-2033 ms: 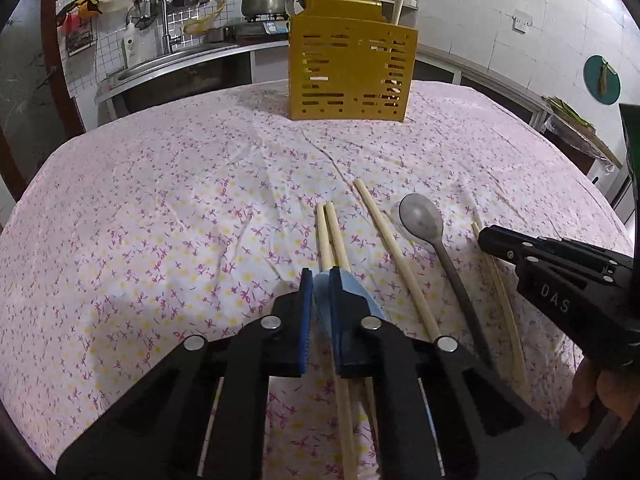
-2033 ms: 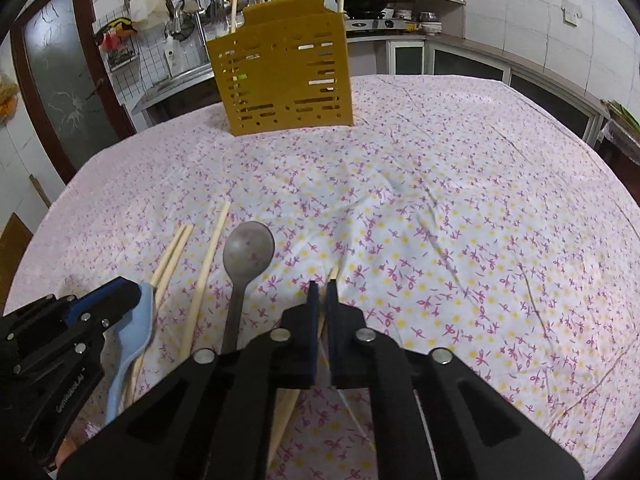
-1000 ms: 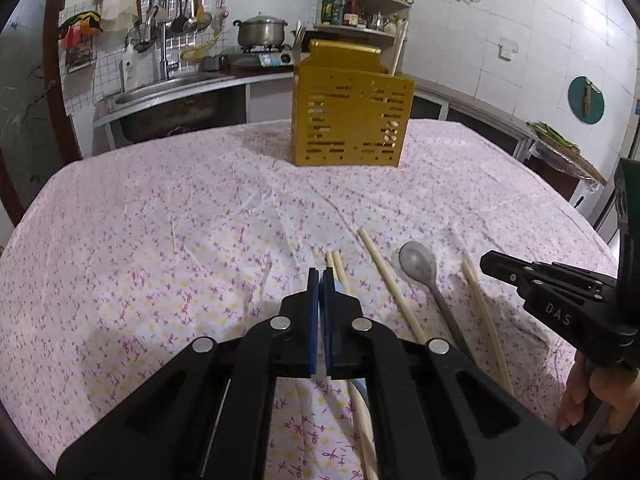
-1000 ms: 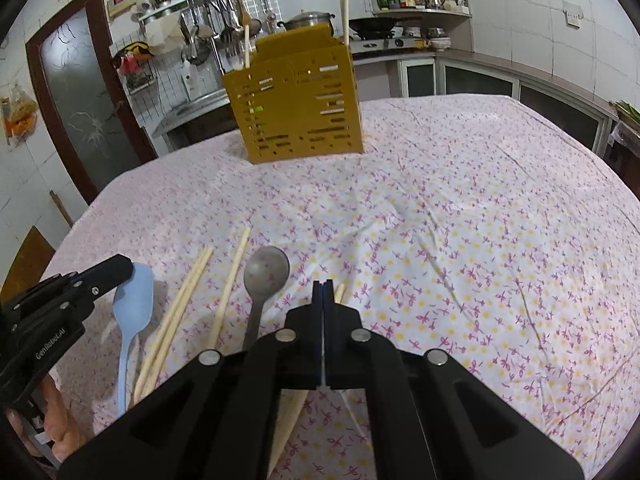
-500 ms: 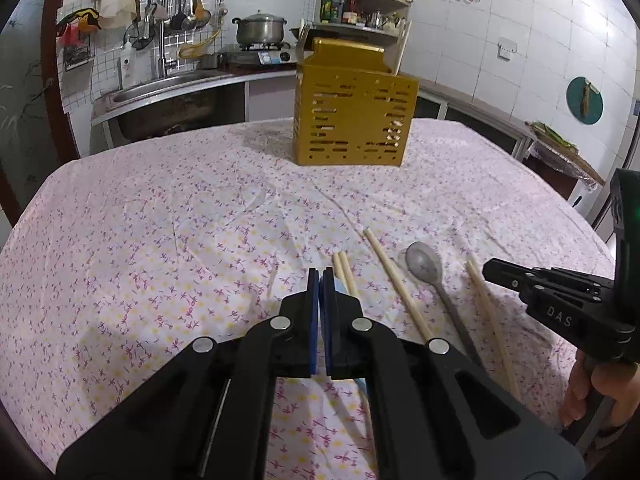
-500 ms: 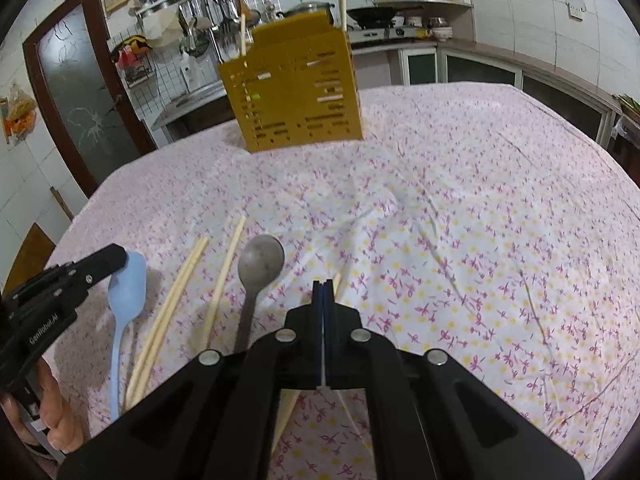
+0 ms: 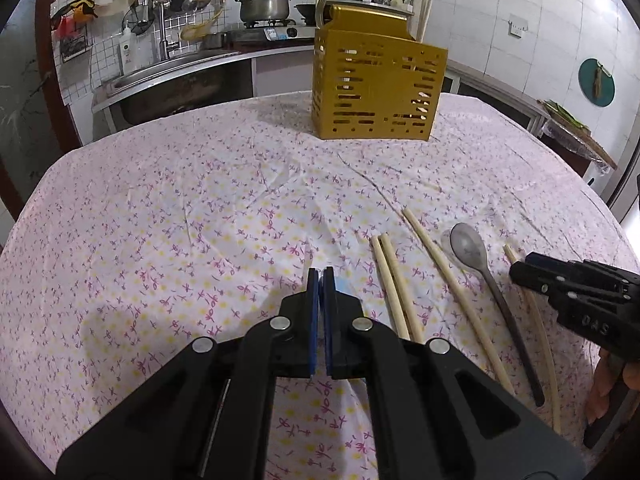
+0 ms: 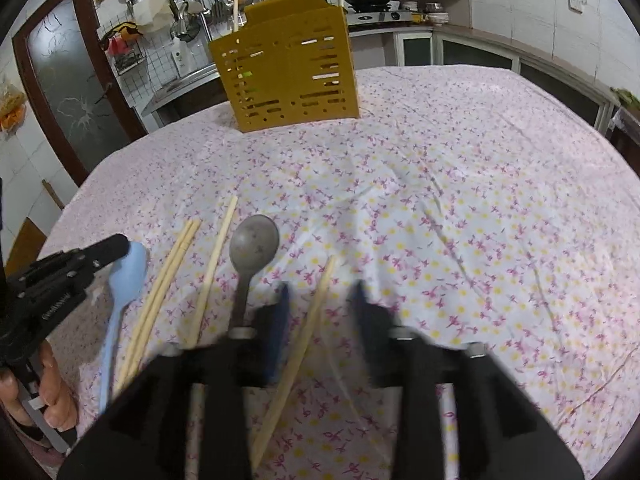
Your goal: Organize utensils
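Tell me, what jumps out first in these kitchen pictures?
The slotted mustard-yellow plastic utensil box stands at the far side of the pink floral tablecloth. Nearer lie pale wooden chopsticks, a grey metal spoon and a light blue plastic spoon. The black right gripper gapes open astride one chopstick.

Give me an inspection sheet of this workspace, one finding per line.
Surface: table under a floral cloth, creased.
Job's things: yellow holder upright at the far side, chopsticks already in it; metal spoon, blue spoon and loose chopsticks lying flat on the cloth.
Clutter: nothing seen.
Grippers: left gripper shut, empty; right gripper open, jaws either side of a single chopstick.
Cables: nothing seen.
Surroundings: kitchen sink, pot, hanging ladles.
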`<state>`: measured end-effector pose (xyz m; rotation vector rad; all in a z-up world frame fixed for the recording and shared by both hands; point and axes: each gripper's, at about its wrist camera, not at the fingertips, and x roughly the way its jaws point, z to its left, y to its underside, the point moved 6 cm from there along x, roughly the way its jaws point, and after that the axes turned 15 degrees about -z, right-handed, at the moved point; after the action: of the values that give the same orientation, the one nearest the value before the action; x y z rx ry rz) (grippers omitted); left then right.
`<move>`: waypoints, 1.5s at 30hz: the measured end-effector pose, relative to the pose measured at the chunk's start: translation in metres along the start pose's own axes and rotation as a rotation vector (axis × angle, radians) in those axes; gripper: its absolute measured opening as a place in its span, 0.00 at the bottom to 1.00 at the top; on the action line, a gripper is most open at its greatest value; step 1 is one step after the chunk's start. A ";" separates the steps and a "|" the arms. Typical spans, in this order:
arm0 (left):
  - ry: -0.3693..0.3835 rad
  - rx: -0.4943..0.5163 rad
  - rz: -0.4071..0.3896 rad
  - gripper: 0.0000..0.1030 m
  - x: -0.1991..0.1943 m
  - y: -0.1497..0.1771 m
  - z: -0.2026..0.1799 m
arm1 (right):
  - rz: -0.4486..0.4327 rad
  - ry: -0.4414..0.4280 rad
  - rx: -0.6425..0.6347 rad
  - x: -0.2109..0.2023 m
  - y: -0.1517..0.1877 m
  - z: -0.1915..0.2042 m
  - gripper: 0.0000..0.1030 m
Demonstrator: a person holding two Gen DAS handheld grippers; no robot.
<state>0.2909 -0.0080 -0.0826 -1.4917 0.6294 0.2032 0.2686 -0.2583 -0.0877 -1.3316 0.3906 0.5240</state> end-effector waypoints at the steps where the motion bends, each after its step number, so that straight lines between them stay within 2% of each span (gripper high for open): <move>1: -0.002 0.001 0.006 0.01 0.001 0.001 -0.001 | 0.001 0.007 -0.010 0.001 0.000 0.001 0.36; 3: -0.009 0.001 0.017 0.01 0.003 0.004 -0.001 | 0.009 0.016 -0.023 0.003 0.001 0.004 0.35; 7: -0.022 -0.018 0.039 0.03 0.006 0.006 0.003 | 0.022 0.042 -0.073 0.007 0.001 0.011 0.19; 9: -0.034 -0.023 0.042 0.03 0.006 0.007 0.005 | 0.026 0.054 -0.092 0.007 0.001 0.011 0.13; 12: -0.046 -0.019 0.048 0.07 0.007 0.008 0.005 | 0.031 0.057 -0.104 0.008 0.000 0.011 0.11; 14: -0.055 -0.015 0.063 0.12 0.009 0.011 0.004 | 0.034 0.052 -0.103 0.008 0.000 0.010 0.11; 17: -0.070 -0.022 0.062 0.26 0.008 0.010 0.006 | 0.036 0.045 -0.102 0.008 -0.001 0.009 0.11; 19: -0.079 -0.020 0.061 0.46 0.008 0.009 0.006 | 0.038 0.042 -0.100 0.008 -0.001 0.009 0.11; 20: -0.083 -0.015 0.061 0.47 0.008 0.010 0.005 | 0.038 0.041 -0.096 0.008 -0.001 0.009 0.11; 28: -0.078 0.020 0.095 0.48 0.010 0.016 -0.010 | 0.036 0.030 -0.086 0.008 0.001 0.007 0.11; 29: -0.078 0.023 0.105 0.46 0.011 0.017 -0.011 | 0.037 0.034 -0.093 0.008 0.001 0.007 0.11; 32: -0.070 0.014 0.111 0.31 0.012 0.018 -0.011 | 0.039 0.041 -0.104 0.007 0.001 0.009 0.11; 36: -0.066 0.015 0.107 0.31 0.011 0.017 -0.012 | 0.040 0.034 -0.090 0.007 0.000 0.008 0.06; 45: -0.060 -0.022 0.064 0.28 0.002 0.007 -0.007 | 0.017 -0.019 -0.010 -0.001 -0.006 0.000 0.05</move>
<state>0.2868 -0.0144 -0.0896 -1.4823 0.6287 0.3038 0.2709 -0.2590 -0.0825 -1.3325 0.3840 0.5531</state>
